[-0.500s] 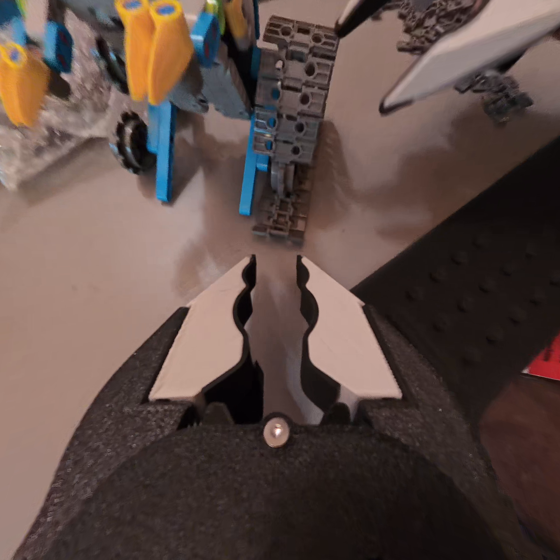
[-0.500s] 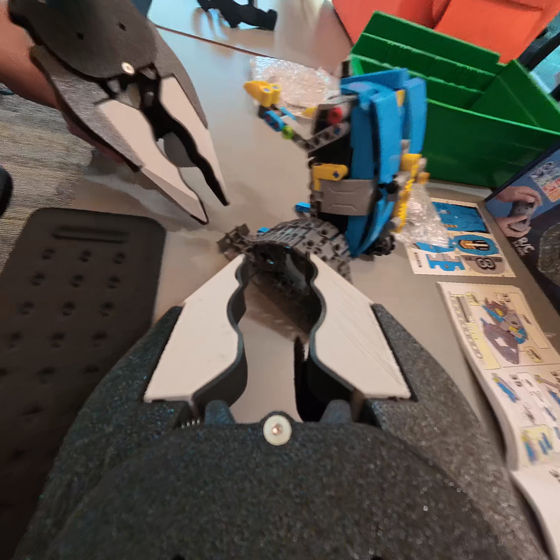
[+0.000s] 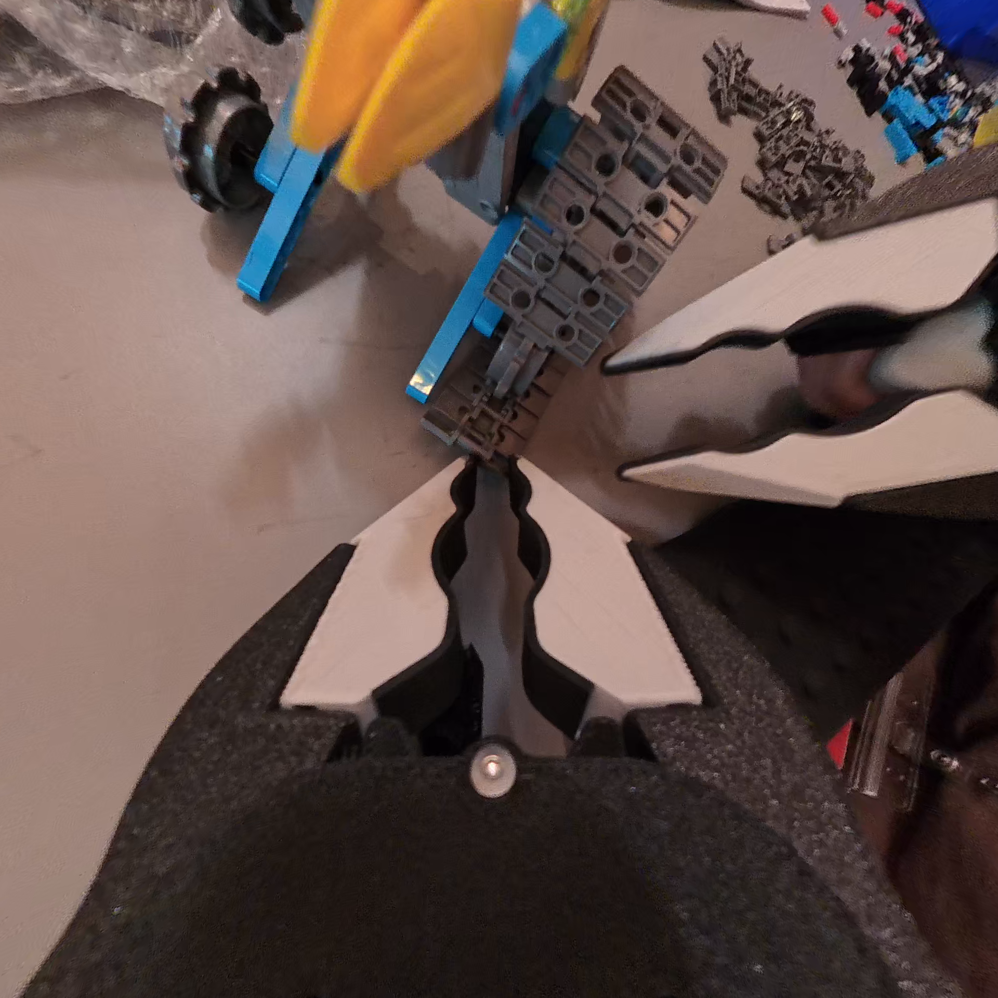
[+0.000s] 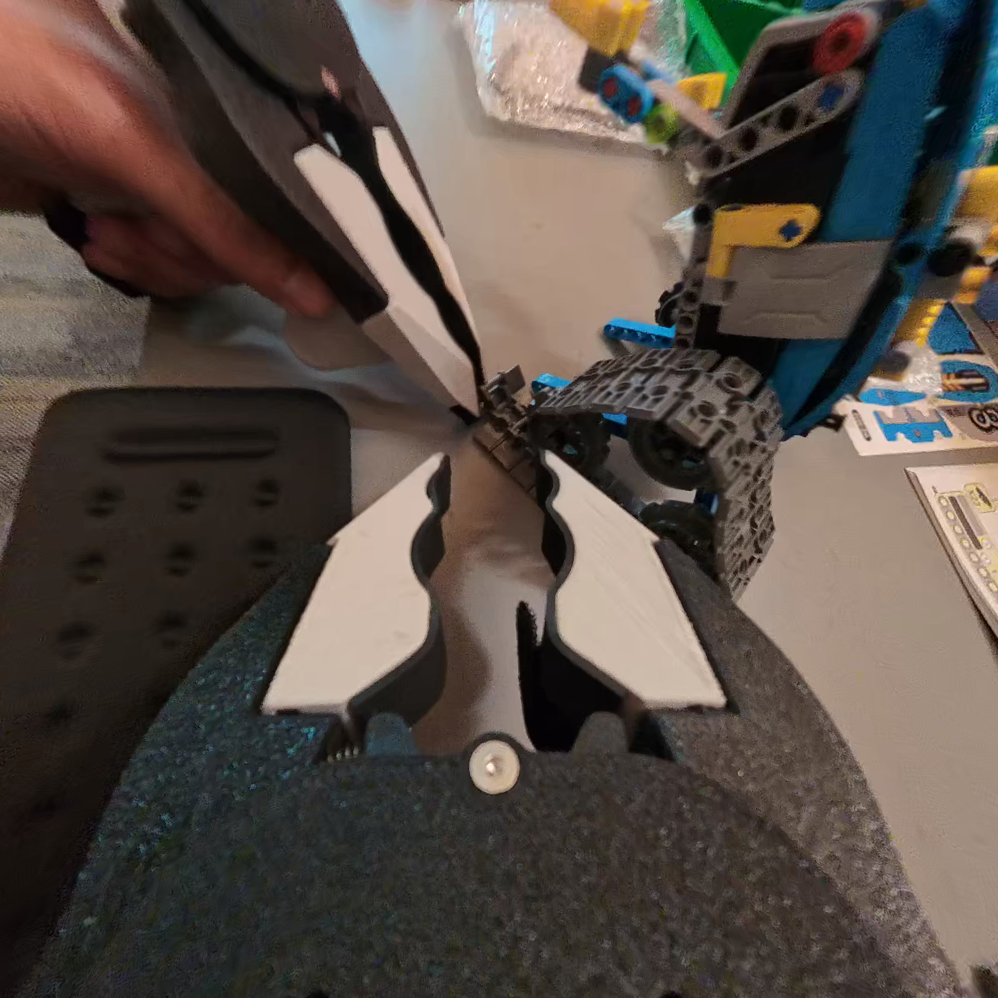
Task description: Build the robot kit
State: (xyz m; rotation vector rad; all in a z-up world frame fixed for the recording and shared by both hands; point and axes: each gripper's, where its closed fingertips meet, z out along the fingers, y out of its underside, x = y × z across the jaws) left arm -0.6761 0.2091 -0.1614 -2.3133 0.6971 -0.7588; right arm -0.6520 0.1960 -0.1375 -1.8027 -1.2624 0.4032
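Tread links fill the middle of the left wrist view: a grey tracked band runs up the side of a blue and yellow brick-built vehicle, its long axis lying almost in line with the left gripper and leaning a little to the right as it goes away. The loose lower end of that band sits right at the fingertips, which have closed to a narrow slot around the last link; whether they press it or only bracket it cannot be told from here. A black toothed wheel stands off to the left on the grey table, and a heap of spare grey links lies well apart at the upper right. The right gripper enters from the right, fingers spread, just beside the band's end. In the right wrist view the same band arches over black wheels ahead and to the right, its free end pointing left toward the left gripper, whose tips meet on that end while a hand holds it. The right gripper hovers just short of the end, fingers apart and empty. A black perforated mat lies left, printed sheets right.
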